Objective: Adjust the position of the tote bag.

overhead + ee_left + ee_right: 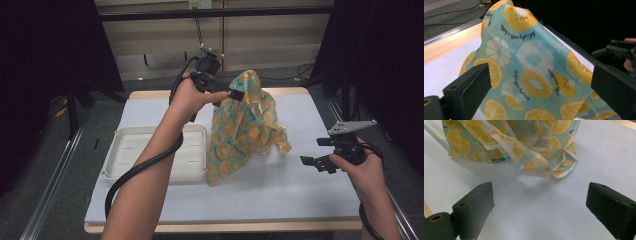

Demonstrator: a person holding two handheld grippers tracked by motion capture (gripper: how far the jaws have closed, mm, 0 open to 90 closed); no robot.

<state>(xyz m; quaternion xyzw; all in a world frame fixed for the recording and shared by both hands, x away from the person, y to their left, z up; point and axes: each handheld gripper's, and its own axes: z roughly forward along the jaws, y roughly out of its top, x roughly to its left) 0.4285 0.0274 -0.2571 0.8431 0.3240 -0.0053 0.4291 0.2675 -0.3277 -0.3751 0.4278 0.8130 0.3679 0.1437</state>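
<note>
High view: fruit-print cloth (241, 131) stands raised over the surface (300, 192), just beside the tray (150, 156) — its hem trailing. Left gripper (235, 94) sits at its top, jaws spread, likely regrasping; right gripper (312, 162) waits low, open — placed to take the hem.

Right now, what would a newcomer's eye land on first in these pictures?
First the bright citrus-print cloth, hanging in a peak above the white table at the left gripper, its lower folds trailing on the surface. Next the white tray on the table left of the cloth. The right gripper waits open to the cloth's right, holding nothing.
</note>
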